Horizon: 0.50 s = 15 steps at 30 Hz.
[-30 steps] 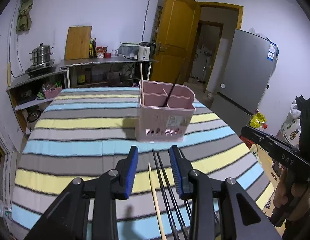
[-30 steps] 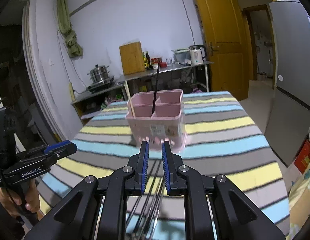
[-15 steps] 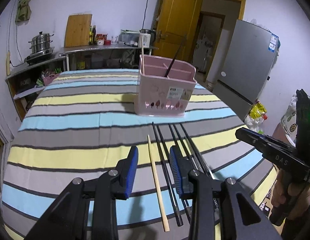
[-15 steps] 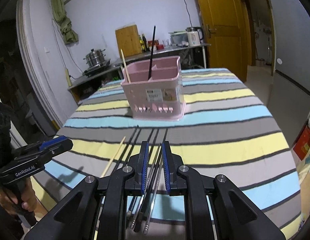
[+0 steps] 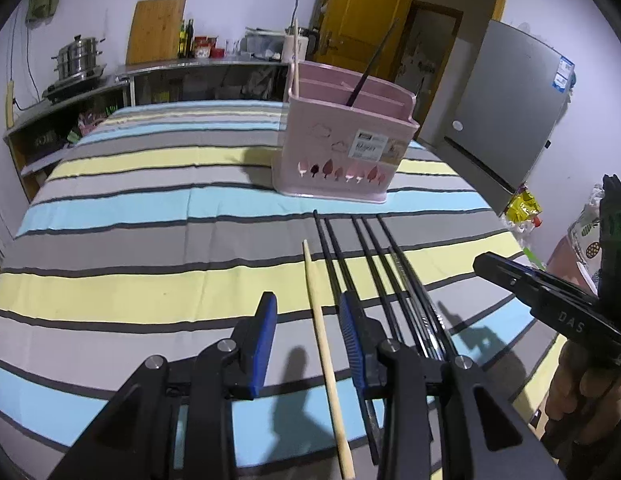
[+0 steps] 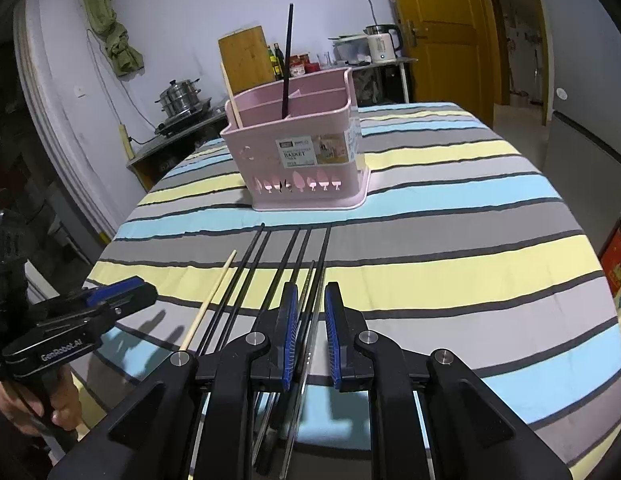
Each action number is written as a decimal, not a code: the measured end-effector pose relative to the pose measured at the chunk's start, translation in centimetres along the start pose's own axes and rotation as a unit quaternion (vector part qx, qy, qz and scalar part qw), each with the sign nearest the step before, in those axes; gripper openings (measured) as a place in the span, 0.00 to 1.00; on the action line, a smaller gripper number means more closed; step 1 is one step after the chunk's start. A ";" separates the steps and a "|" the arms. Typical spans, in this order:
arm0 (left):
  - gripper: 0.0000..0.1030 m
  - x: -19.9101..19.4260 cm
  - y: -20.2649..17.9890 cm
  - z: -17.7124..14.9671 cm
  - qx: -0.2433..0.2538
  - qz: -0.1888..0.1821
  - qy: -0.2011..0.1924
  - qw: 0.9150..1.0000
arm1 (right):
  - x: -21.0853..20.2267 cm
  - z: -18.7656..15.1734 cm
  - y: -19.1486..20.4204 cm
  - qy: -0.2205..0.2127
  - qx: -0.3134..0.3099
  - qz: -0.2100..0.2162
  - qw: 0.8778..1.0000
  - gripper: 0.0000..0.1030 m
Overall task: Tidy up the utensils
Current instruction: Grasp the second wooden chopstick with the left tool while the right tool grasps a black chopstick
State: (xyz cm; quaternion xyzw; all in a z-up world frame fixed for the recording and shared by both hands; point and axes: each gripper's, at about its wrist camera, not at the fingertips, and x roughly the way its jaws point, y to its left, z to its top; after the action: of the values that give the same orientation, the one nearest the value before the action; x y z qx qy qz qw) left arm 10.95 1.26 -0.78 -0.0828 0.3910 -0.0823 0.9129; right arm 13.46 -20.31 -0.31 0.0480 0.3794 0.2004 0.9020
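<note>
Left gripper [image 5: 308, 332] jaws apart over wooden chopstick [image 5: 322, 332], right gripper [image 6: 310, 328] jaws apart over black chopsticks [image 6: 310, 276], pink basket [image 6: 298, 160] ahead.

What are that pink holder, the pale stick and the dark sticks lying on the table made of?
The pink utensil basket looks like moulded plastic: smooth, slightly glossy walls with cut-out shapes. The pale chopstick looks like bare wood or bamboo, matte and tan. The black chopsticks are smooth and dark, probably plastic or lacquered; one slim one glints like metal, though that is uncertain.
</note>
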 end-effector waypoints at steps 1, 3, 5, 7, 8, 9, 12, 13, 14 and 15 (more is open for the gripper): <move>0.33 0.5 0.1 0.1 0.000 -0.001 0.004 1.000 | 0.3 0.1 0.0 0.002 0.001 0.000 1.000 0.13; 0.33 1.4 0.1 0.3 0.001 0.002 0.013 1.000 | 0.9 0.3 0.0 0.006 0.001 0.000 1.000 0.13; 0.33 2.4 0.0 0.6 0.004 0.004 0.022 1.000 | 1.5 0.5 0.1 0.010 0.002 0.000 1.000 0.13; 0.33 3.2 0.1 0.9 0.008 0.007 0.030 0.999 | 2.0 0.7 0.1 0.013 0.001 0.000 1.000 0.13; 0.33 3.6 0.0 1.0 0.010 0.009 0.035 0.999 | 2.3 0.8 0.0 0.016 0.001 -0.001 1.000 0.13; 0.33 4.2 0.0 1.1 0.012 0.011 0.042 0.999 | 2.6 0.8 0.0 0.018 0.001 -0.001 1.000 0.13; 0.33 5.5 0.3 1.4 0.007 0.010 0.055 0.998 | 3.5 1.0 -0.1 0.024 0.003 -0.002 1.000 0.13; 0.33 5.9 0.4 1.5 0.004 0.011 0.059 0.998 | 3.7 1.1 -0.1 0.026 0.003 -0.002 1.000 0.13; 0.33 6.2 0.5 1.6 0.003 0.012 0.061 0.998 | 3.9 1.1 -0.2 0.028 0.003 -0.002 1.000 0.13; 0.33 6.5 0.6 1.6 0.002 0.012 0.063 0.998 | 4.1 1.2 -0.2 0.029 0.004 -0.002 1.000 0.13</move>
State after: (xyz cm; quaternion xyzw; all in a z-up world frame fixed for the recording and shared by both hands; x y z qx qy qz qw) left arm 16.59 0.62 -4.34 -0.0712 0.4488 -0.0771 0.8874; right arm 16.97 -18.76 -2.23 0.0447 0.4062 0.1988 0.8908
